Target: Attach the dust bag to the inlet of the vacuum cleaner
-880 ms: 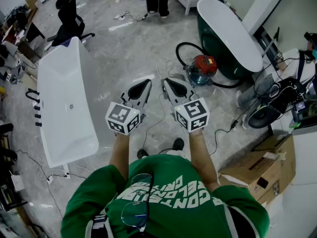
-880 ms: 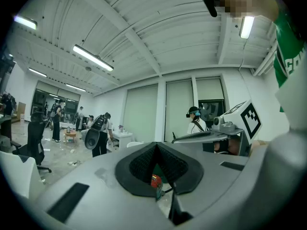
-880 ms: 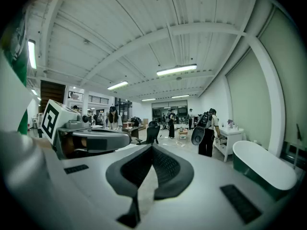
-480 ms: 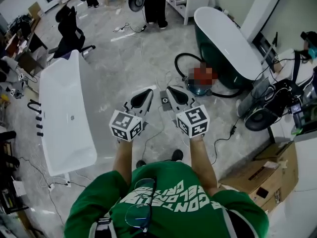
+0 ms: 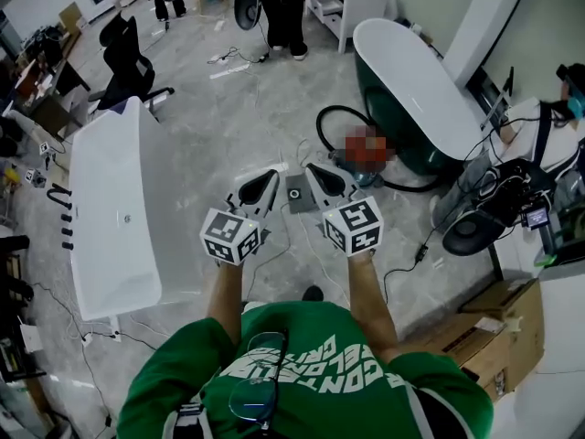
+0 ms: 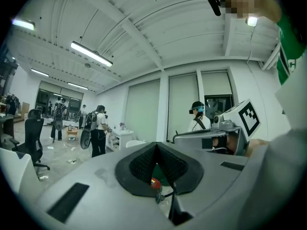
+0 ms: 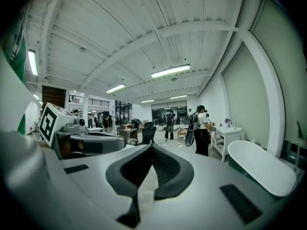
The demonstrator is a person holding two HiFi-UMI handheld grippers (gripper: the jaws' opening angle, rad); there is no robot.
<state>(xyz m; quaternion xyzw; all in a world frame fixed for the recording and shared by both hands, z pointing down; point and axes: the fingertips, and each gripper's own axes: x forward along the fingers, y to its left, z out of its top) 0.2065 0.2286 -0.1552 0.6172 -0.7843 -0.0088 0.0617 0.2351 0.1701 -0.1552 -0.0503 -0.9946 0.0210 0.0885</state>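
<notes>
The vacuum cleaner (image 5: 366, 149), red on top and blue below, stands on the floor beside a dark green bathtub, its black hose (image 5: 331, 122) looping to the left. A grey square piece with a round hole (image 5: 295, 193), apparently the dust bag, lies flat on the floor. In the head view it shows between my two grippers. My left gripper (image 5: 271, 176) and right gripper (image 5: 311, 169) are held side by side at chest height, pointing forward. Both are shut with nothing between the jaws. In the left gripper view a bit of the red vacuum (image 6: 154, 182) shows through the gap behind the jaw tips.
A white bathtub (image 5: 114, 208) lies at the left and the green one with a white rim (image 5: 416, 80) at the upper right. Cables trail over the floor. Cardboard boxes (image 5: 484, 337) and gear (image 5: 498, 204) crowd the right. An office chair (image 5: 128, 58) and people stand far off.
The person has moved forward, so the floor has slid under the grippers. The grey square piece has come into view between them. Both grippers stay shut and side by side.
</notes>
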